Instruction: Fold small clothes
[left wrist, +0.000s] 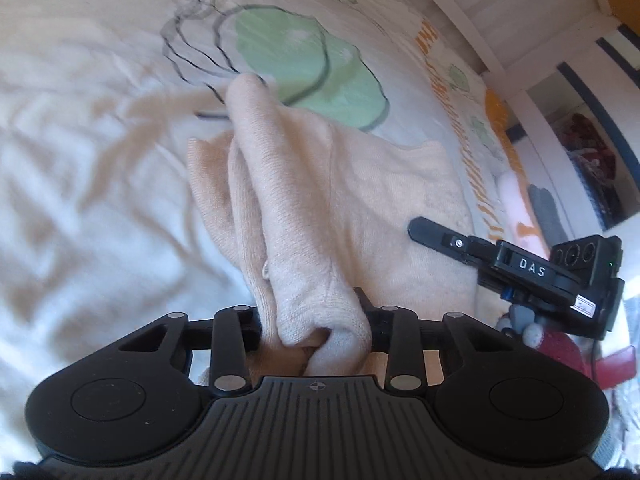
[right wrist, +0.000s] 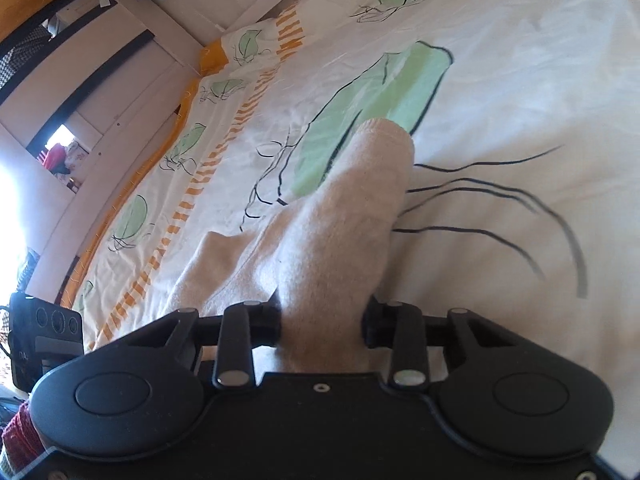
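Bedspread (left wrist: 100,160) carries a beige garment (left wrist: 304,208), bunched between both the left hand-held gripper (left wrist: 316,320) and right hand-held gripper (right wrist: 324,320), each part-closed on it; uneven pulling risks a crooked fold or slipped cloth.

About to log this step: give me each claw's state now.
Left claw: shut on a bunched fold of the beige garment.
Right claw: shut on the same beige garment, on the bed cover.

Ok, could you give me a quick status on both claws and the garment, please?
Left claw shut on beige garment, fabric bunched. Right claw shut on another part of it. Garment lifted off the bedsheet at both grips. Nothing in the way.
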